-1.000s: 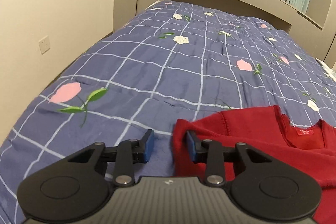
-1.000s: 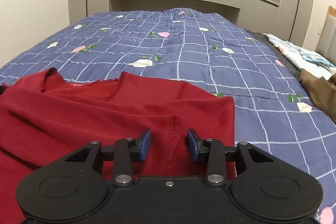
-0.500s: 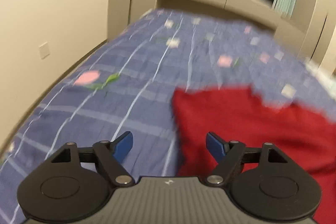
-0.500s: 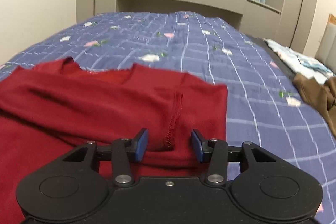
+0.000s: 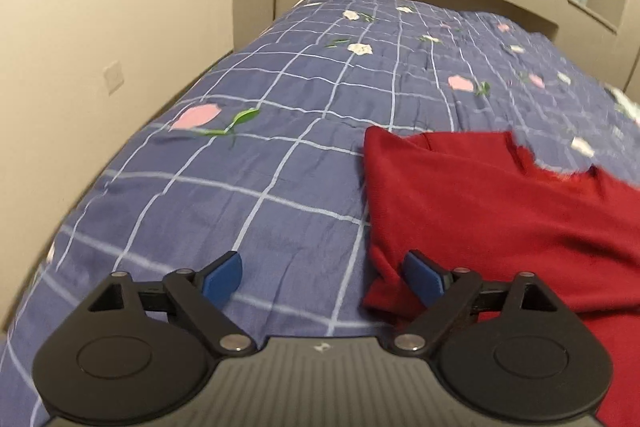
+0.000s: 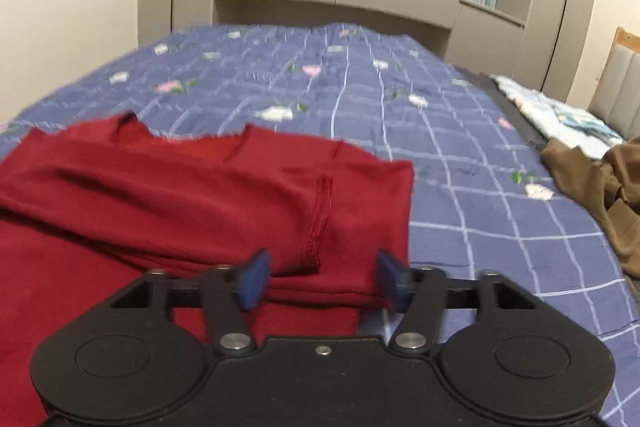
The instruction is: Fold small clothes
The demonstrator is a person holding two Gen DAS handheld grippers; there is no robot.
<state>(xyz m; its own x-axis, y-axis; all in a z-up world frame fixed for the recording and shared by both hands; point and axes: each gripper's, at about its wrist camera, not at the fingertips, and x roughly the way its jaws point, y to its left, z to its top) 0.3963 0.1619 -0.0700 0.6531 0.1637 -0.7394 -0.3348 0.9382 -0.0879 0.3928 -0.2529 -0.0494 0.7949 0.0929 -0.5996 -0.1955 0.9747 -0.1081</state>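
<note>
both tongs (image 5: pixel 322 277) (image 6: pixel 323 281) agape | red top (image 6: pixel 168 195) on quilt (image 5: pixel 256 195)

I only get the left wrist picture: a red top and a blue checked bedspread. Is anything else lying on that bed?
Observer: Yes. The right wrist view shows a brown garment crumpled at the bed's right edge.
Operator: Anything near it?
Observer: A pale blue patterned cloth lies just beyond it.
Operator: What is the other gripper doing?
Observer: The right gripper is open, its blue fingers either side of a folded-over sleeve of the red top.
Operator: Any detail on that sleeve?
Observer: A stitched hem runs down it toward the gripper.
</note>
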